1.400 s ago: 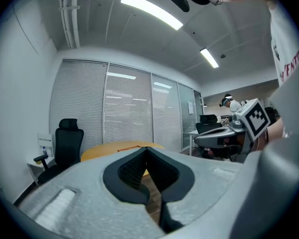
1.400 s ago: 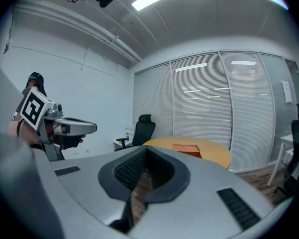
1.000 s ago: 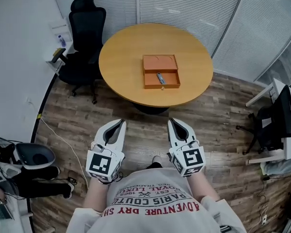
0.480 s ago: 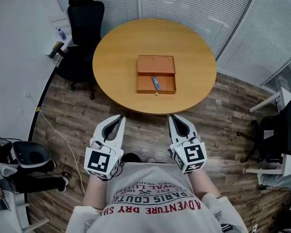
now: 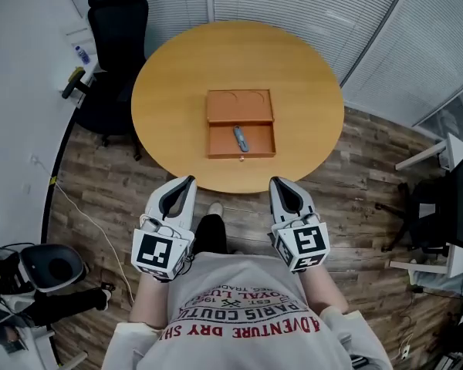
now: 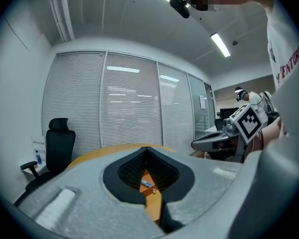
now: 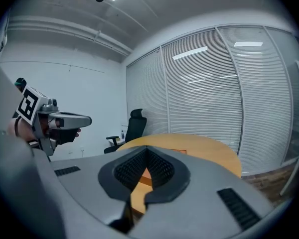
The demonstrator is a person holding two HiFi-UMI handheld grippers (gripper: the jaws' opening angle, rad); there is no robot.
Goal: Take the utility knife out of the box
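The left tongs and right tongs, clenched empty, are brought closer to the table; the utility knife is left in the box.

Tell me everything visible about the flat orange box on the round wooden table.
The flat orange box is rectangular and looks like wood or board. Its far half shows a flat face with two curved marks. Its near half is a shallow open compartment, perhaps a pulled-out drawer, with a tiny pale knob on the near edge. A small grey-blue utility knife lies in it, slightly slanted. The box rests near the middle of the round wooden table; nothing else touches it.
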